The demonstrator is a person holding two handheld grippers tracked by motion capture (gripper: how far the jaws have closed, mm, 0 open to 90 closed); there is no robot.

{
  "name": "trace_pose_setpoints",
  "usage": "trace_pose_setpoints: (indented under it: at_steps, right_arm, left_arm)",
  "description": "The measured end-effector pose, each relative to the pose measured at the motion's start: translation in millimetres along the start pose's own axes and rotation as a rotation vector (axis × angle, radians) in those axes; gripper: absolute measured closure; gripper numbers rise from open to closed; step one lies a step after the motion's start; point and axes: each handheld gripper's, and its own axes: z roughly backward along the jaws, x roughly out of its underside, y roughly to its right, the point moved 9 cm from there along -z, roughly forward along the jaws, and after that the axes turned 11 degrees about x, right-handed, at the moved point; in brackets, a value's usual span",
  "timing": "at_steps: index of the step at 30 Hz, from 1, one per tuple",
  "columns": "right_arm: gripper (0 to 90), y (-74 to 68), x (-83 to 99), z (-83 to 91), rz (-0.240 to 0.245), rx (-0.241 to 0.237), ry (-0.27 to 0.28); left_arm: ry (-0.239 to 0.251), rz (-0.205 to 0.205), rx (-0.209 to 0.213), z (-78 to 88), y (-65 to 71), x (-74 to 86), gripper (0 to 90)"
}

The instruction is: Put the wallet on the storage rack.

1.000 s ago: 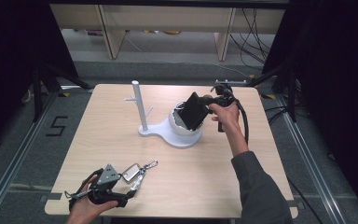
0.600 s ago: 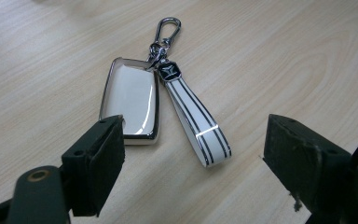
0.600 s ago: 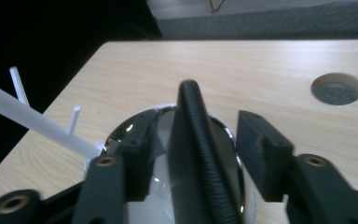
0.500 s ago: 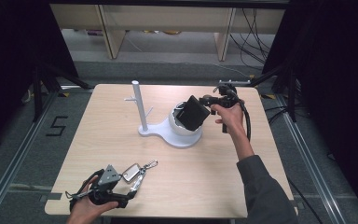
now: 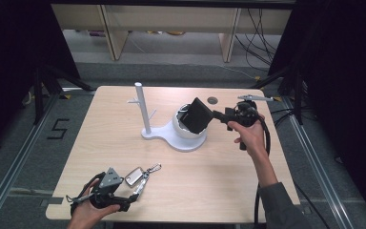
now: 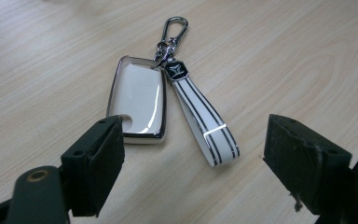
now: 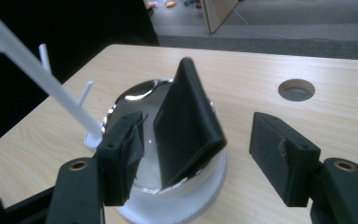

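Near the table's (image 5: 100,119) front left corner, the left gripper (image 5: 106,193) lies low in a hand (image 5: 83,214) that is cut off by the bottom of the high view; there its jaws are too small to read. The left gripper view shows them spread wide with nothing clamped. Between them a white key fob (image 6: 140,100) lies flat on the wood, its near corner hidden behind the left jaw, with a striped white strap (image 6: 205,123) and a metal clip (image 6: 173,25) beside it.

Toward the table's middle stands a white stand (image 5: 145,114) with short pegs, its base running into a shallow bowl (image 5: 190,136). A black wallet (image 7: 186,121) leans upright in that bowl, its lower end resting inside; the right gripper view shows the bowl's shiny lining, which the high view does not resolve.

At the right edge, the right gripper (image 7: 198,154) has just been opening. Its jaws stand well apart on either side of the wallet, and the pads press on nothing. A round hole (image 7: 296,89) pierces the table behind.
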Motion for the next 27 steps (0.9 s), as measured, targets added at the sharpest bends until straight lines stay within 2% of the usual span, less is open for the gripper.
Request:
trace_pose_setpoints:
  at_steps: [2,3,4,5,7,11,15,16,17,18,19,20,21,22,24,25,26,27]
  right_arm:
    - [34.9,-4.8,7.4,6.1,-0.012,-0.01,0.004]
    - [34.9,-3.5,11.5,7.8,0.017,-0.016,0.023]
    - [34.0,-5.7,16.2,10.5,0.005,-0.025,-0.004]
    - [33.8,-5.2,19.7,11.9,0.024,-0.032,-0.019]
    - [33.8,-3.4,23.5,14.9,0.02,-0.032,-0.013]
    - [33.6,-4.0,34.0,16.3,0.039,-0.03,-0.035]
    - [33.5,-8.0,42.8,17.8,0.059,-0.033,-0.037]
    - [33.4,-11.2,45.7,18.5,0.048,-0.037,-0.043]
    - [33.3,-10.6,47.3,18.3,0.073,-0.028,-0.04]
    - [33.1,-14.8,49.6,18.6,0.044,-0.037,-0.045]
    - [32.8,-17.0,51.9,18.7,0.037,-0.039,-0.051]
    - [32.7,-16.0,53.1,17.4,0.065,-0.037,-0.037]
    - [32.5,-21.6,59.3,18.6,0.034,-0.036,-0.05]
    - [32.5,-21.6,59.3,18.6,0.034,-0.036,-0.05]
    - [32.3,-23.3,65.9,17.1,0.065,-0.048,-0.037]
    - [32.3,-23.3,65.9,17.1,0.065,-0.048,-0.037]
    - [32.0,-26.9,69.8,18.1,0.043,-0.044,-0.062]
    - [32.0,-25.2,70.9,16.1,0.09,-0.032,-0.042]
  left_arm:
    - [0.003,0.007,0.009,0.5,0.2,0.5,20.0]
    - [0.011,0.008,-0.002,2.2,-2.0,-0.1,20.0]
    - [0.016,0.01,0.002,2.9,-1.7,-0.5,19.9]
    - [0.017,0.012,-0.003,3.3,-2.0,-0.4,20.0]
    - [0.018,0.01,0.004,3.4,-1.9,0.1,19.9]
    - [0.014,0.009,-0.01,4.3,-4.4,0.9,20.0]
    - [0.015,0.014,0.0,4.9,-3.7,0.3,19.9]
    - [0.02,0.013,-0.003,4.7,-3.6,-0.1,19.9]
    - [0.021,0.014,-0.012,4.3,-4.3,-0.3,20.0]
    - [0.03,0.017,-0.01,3.2,-4.1,-0.9,20.0]
    - [0.025,0.016,-0.008,3.5,-3.6,-0.7,19.9]
    - [0.021,0.015,-0.008,3.3,-3.9,-0.6,19.9]
    - [0.02,0.015,-0.008,3.2,-4.2,-0.5,19.9]
    - [0.016,0.013,-0.001,3.4,-3.7,-0.2,19.9]
    - [0.018,0.014,-0.004,2.6,-4.5,0.3,19.7]
    - [0.01,0.011,-0.009,2.6,-5.7,1.1,19.7]
    - [0.014,0.015,-0.006,2.3,-5.3,0.9,19.7]
    - [0.011,0.014,-0.011,2.8,-5.9,1.0,19.7]
